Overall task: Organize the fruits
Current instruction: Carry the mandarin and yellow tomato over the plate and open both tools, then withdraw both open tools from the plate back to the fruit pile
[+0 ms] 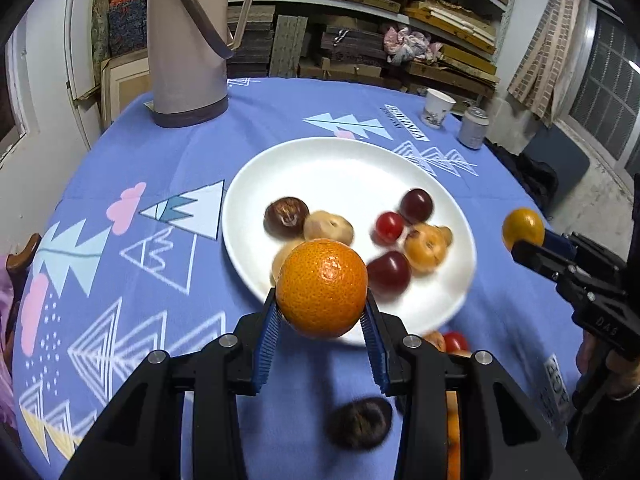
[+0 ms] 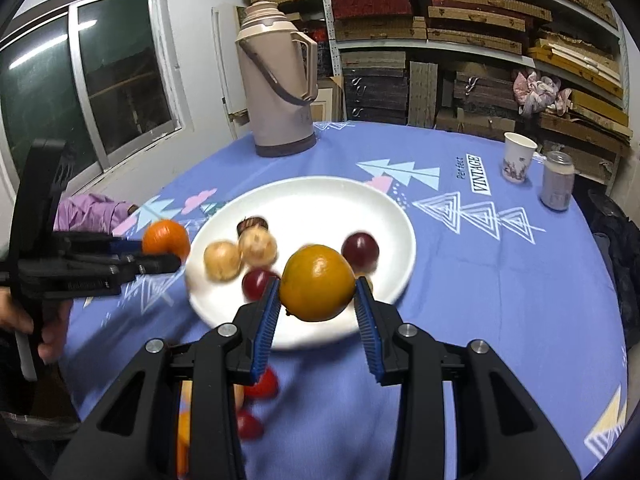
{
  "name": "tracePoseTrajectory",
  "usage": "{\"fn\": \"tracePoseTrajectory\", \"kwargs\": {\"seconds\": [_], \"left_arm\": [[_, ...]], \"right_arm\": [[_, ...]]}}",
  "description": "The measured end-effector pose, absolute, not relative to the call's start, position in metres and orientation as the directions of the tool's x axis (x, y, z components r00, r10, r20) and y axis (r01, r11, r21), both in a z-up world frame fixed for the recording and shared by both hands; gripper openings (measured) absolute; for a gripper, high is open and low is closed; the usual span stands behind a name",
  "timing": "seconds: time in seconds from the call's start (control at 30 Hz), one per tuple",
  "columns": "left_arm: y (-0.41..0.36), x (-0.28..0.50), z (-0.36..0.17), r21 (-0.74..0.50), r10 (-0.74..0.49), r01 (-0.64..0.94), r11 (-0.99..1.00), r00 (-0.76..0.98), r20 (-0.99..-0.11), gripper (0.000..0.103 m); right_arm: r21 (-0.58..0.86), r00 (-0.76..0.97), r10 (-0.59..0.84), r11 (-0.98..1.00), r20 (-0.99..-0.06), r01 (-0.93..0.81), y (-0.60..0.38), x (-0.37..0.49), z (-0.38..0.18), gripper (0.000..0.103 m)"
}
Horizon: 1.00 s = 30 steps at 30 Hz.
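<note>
While clamped between blue pads, bright orange in left gripper, raised over near rim of white plate; yellower orange pinched likewise in right gripper, above same rim. On plate, small dark and tan fruits, blurred. Beyond, on blue tablecloth, thermos, paper cup, can.

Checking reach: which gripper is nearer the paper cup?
Right. The right gripper, shut on a yellow-orange fruit, is on the paper cup side; the left gripper, holding the orange, is across the plate.
</note>
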<state>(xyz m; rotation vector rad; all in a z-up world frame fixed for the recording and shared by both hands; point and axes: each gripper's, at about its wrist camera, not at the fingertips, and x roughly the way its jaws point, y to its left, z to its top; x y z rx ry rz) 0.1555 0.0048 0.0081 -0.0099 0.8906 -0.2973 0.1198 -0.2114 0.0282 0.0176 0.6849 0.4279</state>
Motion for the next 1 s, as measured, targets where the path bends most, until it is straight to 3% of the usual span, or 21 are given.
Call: {"fn": "tracePoseTrajectory", "kwargs": {"seconds": [0.63, 0.67, 0.7, 0.77, 1.0], "left_arm": [[-0.011, 0.258, -0.008, -0.166, -0.246, 0.19, 0.968, 0.561, -0.79, 0.04], [-0.01, 0.259, -0.008, -0.176, -0.253, 0.188, 0.966, 0.559, -0.79, 0.045], [-0.009, 0.259, -0.007, -0.191, -0.266, 0.19, 0.963, 0.555, -0.788, 0.058], [-0.007, 0.255, -0.002, -0.203, -0.275, 0.188, 0.961, 0.577, -0.769, 0.067], [-0.003, 0.228, 0.011, -0.175, -0.268, 0.209, 0.962, 0.608, -0.747, 0.068]], "right_arm": [[0.199, 0.612, 0.366, 0.925, -0.701, -0.325, -0.166, 0.237, -0.009, 0.039], [0.217, 0.613, 0.379, 0.921, -0.693, -0.324, -0.169, 0.236, -0.009, 0.041], [0.226, 0.616, 0.387, 0.918, -0.687, -0.325, -0.172, 0.233, -0.008, 0.044], [0.218, 0.631, 0.381, 0.921, -0.676, -0.322, -0.177, 0.226, -0.005, 0.044], [0.21, 0.648, 0.373, 0.925, -0.664, -0.317, -0.196, 0.192, 0.002, 0.054]]}}
